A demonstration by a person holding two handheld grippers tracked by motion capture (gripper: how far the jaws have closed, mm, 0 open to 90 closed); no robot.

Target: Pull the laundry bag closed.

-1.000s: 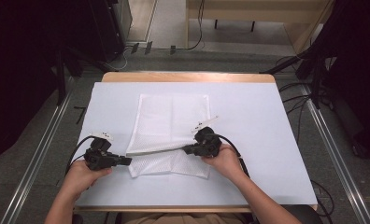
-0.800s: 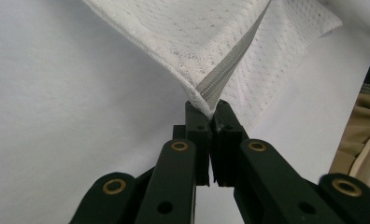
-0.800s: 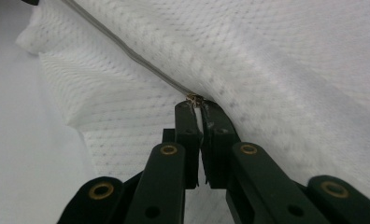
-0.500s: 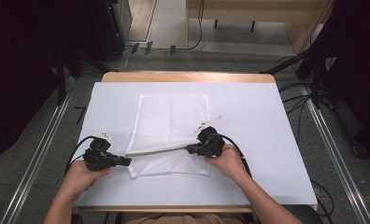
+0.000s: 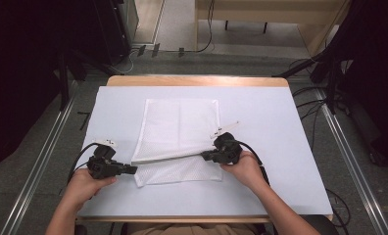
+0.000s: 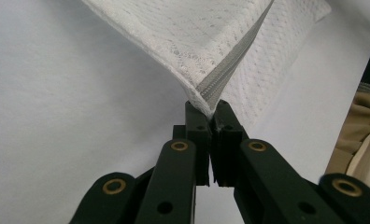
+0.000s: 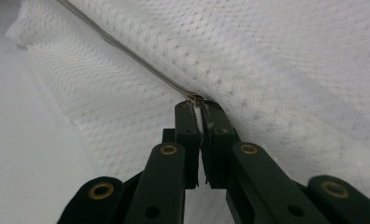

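- Left gripper (image 6: 209,108), left gripper view: jaws pressed together on the corner of the white mesh bag (image 6: 220,42), right at the end of its grey zipper (image 6: 230,60); a tan sleeve (image 6: 356,126) sits at the frame's right edge.
- Right gripper (image 7: 198,106), right gripper view: jaws clamped on the small metal zipper pull (image 7: 193,98).
- High view: both grippers (image 5: 131,169) (image 5: 205,155) hold the zipper edge taut between them, raised above the bag's near strip; the rest of the bag (image 5: 180,125) lies flat mid-bench.
- Bench (image 5: 280,122): white cover, wooden far rim.
- Beyond: grey floor, cables (image 5: 209,29), dark equipment.
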